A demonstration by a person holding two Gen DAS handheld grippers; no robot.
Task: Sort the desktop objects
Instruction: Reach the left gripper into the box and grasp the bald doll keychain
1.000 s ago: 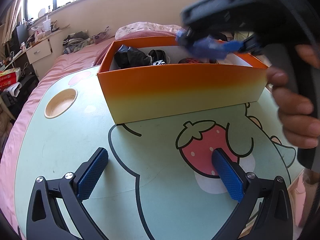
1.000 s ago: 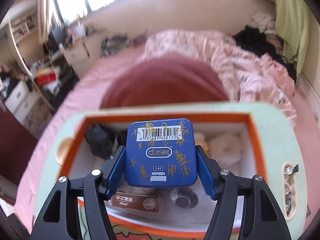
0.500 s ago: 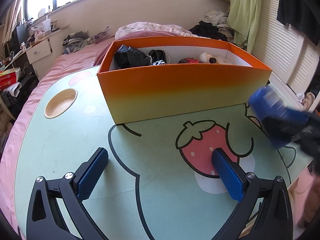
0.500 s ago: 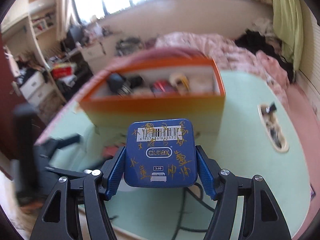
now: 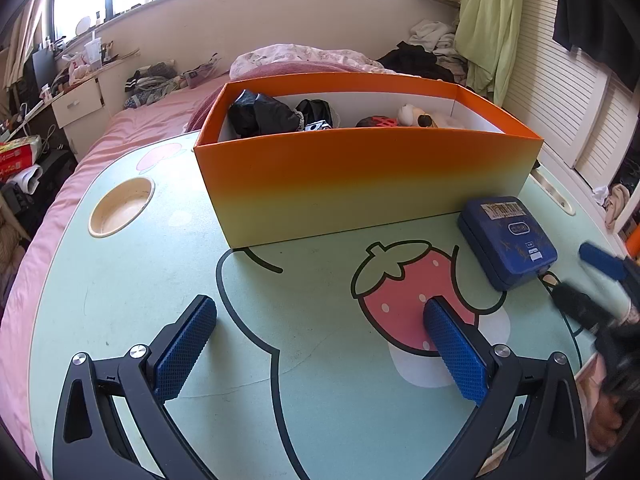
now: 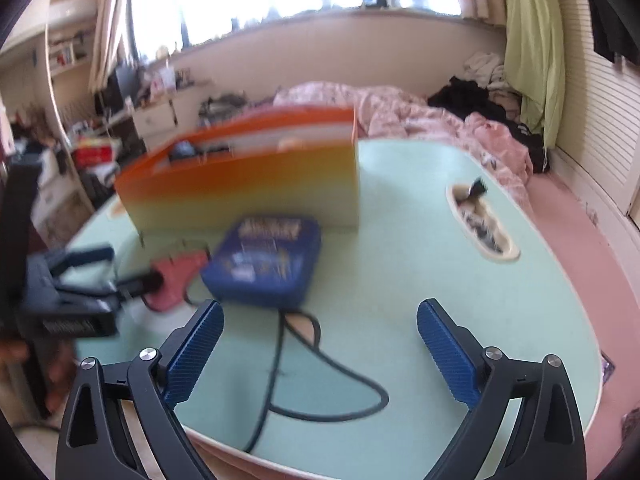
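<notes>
Just in front of the box (image 5: 368,184), near its right end, the blue tin (image 5: 507,240) lies flat on the table (image 5: 132,292), label up, close to the box wall but prob. not touching. The right gripper (image 6: 320,344) sits short of the tin, jaws opening, nothing between them; tin is free of the pads. Looks like a put-down spot w/ room to re-grab or sort later. Left gripper (image 5: 320,344) hovers in front of the box mid-wall, jaws spread wide, empty, likely parked as standby. Inside the box: black bundles, a red bit, a pale plush, only tops show over the wall. Right view is motion-blurred, so tin text is unreadable there. The hand on the right tool is cut off at frame edge.
</notes>
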